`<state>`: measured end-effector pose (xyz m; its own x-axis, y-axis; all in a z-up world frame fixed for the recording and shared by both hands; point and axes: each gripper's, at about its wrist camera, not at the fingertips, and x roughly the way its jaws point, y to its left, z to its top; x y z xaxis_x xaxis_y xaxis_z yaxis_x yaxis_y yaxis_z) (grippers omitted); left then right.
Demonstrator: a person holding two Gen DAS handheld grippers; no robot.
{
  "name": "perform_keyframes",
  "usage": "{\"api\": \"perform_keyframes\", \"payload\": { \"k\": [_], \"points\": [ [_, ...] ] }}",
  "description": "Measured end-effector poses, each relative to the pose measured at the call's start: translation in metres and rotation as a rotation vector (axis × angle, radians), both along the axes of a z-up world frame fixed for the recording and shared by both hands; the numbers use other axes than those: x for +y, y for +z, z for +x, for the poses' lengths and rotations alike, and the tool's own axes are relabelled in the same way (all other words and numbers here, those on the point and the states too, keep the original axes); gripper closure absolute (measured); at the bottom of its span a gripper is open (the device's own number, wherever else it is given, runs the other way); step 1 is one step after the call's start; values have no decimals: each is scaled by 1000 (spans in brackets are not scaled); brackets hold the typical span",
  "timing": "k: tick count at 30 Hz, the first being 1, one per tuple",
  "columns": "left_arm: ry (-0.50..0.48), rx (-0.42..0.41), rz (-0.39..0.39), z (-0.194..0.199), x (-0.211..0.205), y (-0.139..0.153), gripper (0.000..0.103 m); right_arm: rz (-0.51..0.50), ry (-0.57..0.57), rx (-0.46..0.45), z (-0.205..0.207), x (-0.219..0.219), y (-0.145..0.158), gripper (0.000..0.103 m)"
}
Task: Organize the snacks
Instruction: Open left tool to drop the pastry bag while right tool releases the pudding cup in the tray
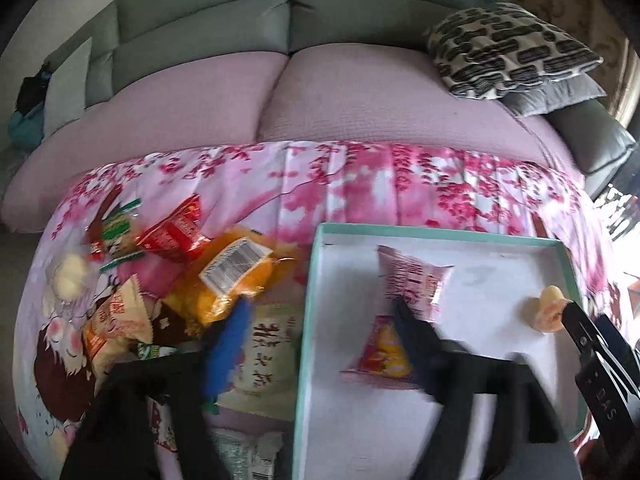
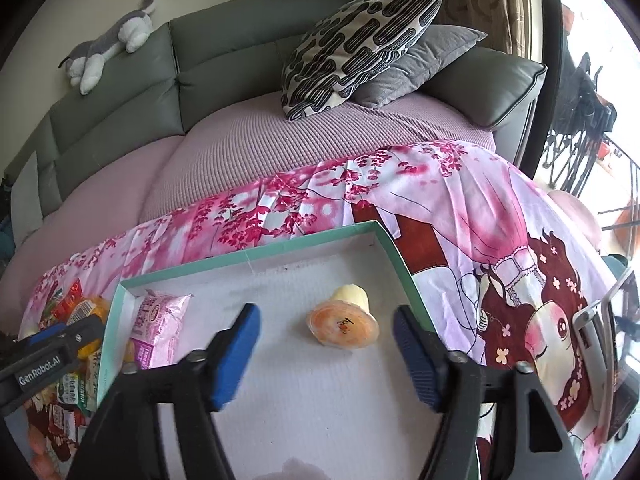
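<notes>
Parted jaws over jelly cup [image 2: 343,320]

Patterned pillow [image 2: 352,48] on grey cushion [image 2: 424,60]; plush toy [image 2: 108,46].

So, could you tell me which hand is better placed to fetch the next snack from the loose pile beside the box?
Probably the left. The left gripper is open, one finger above the snack pile left of the box. The right gripper is open over the box's far side by the jelly cup.
</notes>
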<state>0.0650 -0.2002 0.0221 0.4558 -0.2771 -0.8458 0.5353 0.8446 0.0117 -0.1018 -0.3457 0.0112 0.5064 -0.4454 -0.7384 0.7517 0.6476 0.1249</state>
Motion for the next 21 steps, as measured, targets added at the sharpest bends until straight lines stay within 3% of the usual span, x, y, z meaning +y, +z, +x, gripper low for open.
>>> {"api": "perform_keyframes", "payload": {
  "k": [4,7,21],
  "points": [
    [59,-49,7,5,8,2,9,-12,13,9,2,2,0,1],
    [94,-70,15,9,14,0,0,-18,21,11,3,3,-1,0],
    [106,-70,19,11,19,-2,0,-28,0,-3,-2,2,3,0]
  ]
}}
